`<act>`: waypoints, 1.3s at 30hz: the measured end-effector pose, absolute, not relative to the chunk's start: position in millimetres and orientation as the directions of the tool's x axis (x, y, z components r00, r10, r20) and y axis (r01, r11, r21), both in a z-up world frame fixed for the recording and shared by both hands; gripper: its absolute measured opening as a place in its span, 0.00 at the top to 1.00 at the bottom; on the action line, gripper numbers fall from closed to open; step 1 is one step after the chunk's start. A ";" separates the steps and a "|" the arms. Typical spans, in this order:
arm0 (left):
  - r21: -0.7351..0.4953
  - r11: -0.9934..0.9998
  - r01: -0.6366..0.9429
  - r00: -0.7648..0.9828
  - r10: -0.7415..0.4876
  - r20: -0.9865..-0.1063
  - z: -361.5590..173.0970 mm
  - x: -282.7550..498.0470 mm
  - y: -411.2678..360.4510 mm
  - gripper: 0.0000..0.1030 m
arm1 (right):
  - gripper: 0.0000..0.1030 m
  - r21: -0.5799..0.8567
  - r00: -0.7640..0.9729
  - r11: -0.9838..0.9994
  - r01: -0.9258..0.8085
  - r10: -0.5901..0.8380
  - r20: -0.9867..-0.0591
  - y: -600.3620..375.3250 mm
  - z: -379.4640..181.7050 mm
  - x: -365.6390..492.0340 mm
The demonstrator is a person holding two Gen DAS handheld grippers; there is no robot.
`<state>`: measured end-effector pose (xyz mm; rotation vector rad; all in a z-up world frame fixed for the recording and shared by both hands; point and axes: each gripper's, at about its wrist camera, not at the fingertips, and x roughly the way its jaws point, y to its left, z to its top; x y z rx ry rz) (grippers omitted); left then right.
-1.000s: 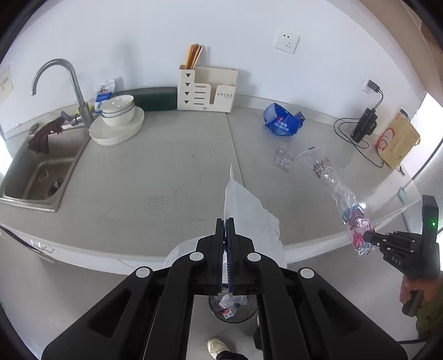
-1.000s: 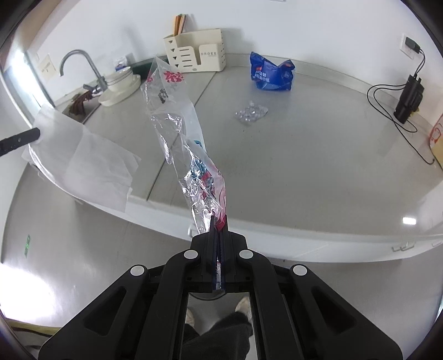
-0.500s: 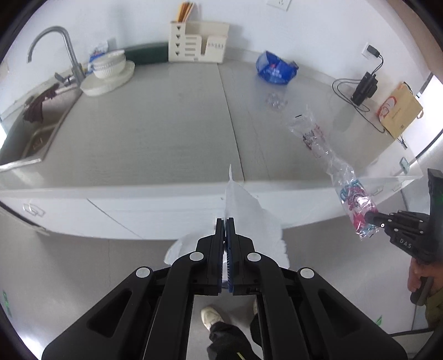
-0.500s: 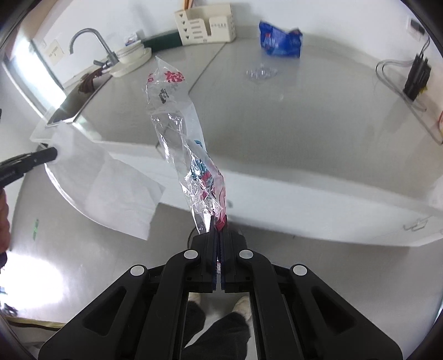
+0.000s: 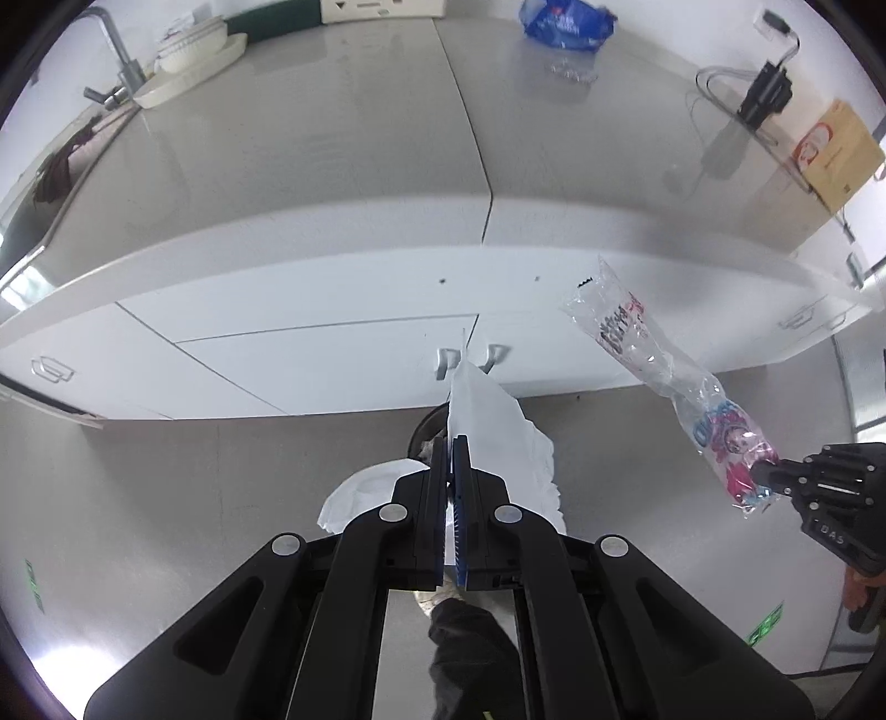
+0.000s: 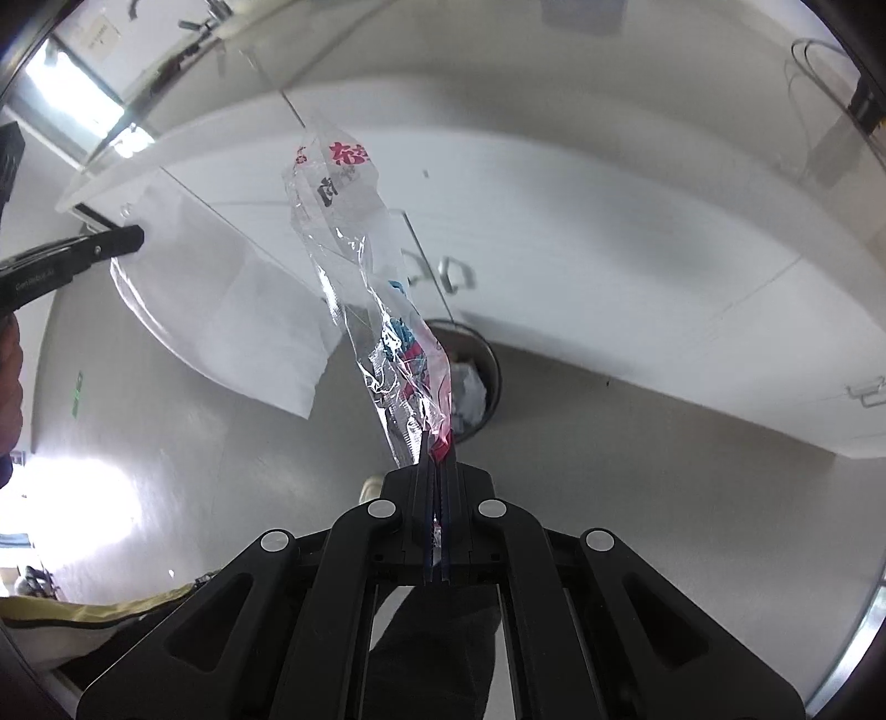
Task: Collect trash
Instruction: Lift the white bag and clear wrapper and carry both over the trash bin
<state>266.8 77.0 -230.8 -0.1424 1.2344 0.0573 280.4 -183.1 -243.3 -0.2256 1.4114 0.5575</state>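
- Trash is hanging in both grippers, out in front of the white cupboards (image 5: 310, 354).
- Left hand-held gripper (image 5: 453, 443) is pinching a white paper sheet (image 5: 487, 421) tight.
- Right hand-held gripper (image 6: 437, 448) is squeezing a clear plastic wrapper (image 6: 354, 243) by its pink end.
- Round trash bin (image 6: 487, 365) is sitting on the floor just below them.
- Blue bag (image 5: 565, 22) is lying on the surface (image 5: 332, 138).

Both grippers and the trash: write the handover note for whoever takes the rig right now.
Left gripper: jaws shut on a white paper sheet.
Right gripper: jaws shut on a clear printed plastic wrapper.
Trash bin stands on the floor by the cabinets, below both loads.
Done: both pieces lifted off the counter.
Left: drop both in the bin, then fetch the blue bag and small clear wrapper from the countertop.
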 end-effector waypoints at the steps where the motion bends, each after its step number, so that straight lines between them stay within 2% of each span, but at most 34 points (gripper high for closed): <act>1: -0.074 0.991 -0.116 0.323 -0.033 -0.946 -240.3 268.0 74.4 0.99 | 0.98 0.178 0.046 0.857 -0.483 0.228 -0.973 -184.6 -252.3 279.6; 13: -0.060 0.981 -0.183 0.319 0.002 -0.948 -350.4 275.1 72.2 0.99 | 0.98 0.156 -0.069 0.884 -0.441 0.140 -0.988 -182.9 -364.6 292.9; 19: 0.014 0.984 -0.180 0.322 0.072 -0.944 -395.2 278.8 60.7 0.98 | 0.98 0.159 -0.110 0.898 -0.410 0.124 -0.986 -175.1 -428.8 296.2; 28: 0.003 0.980 -0.198 0.298 0.063 -0.953 -465.7 293.0 66.2 0.98 | 0.98 0.163 -0.171 0.901 -0.403 0.101 -0.980 -166.2 -519.1 289.5; 34: 0.018 0.980 -0.198 0.285 0.075 -0.956 -509.1 298.6 67.5 0.98 | 0.98 0.144 -0.214 0.911 -0.387 0.063 -0.975 -154.8 -557.9 304.0; 36: 0.014 0.980 -0.198 0.279 0.069 -0.958 -519.8 298.4 67.6 0.99 | 0.98 0.091 -0.183 0.895 -0.437 0.010 -0.983 -145.9 -569.7 303.2; 39: 0.019 0.982 -0.190 0.282 0.073 -0.957 -534.7 302.0 67.2 0.99 | 0.98 0.085 -0.188 0.891 -0.446 -0.001 -0.982 -142.1 -583.6 303.4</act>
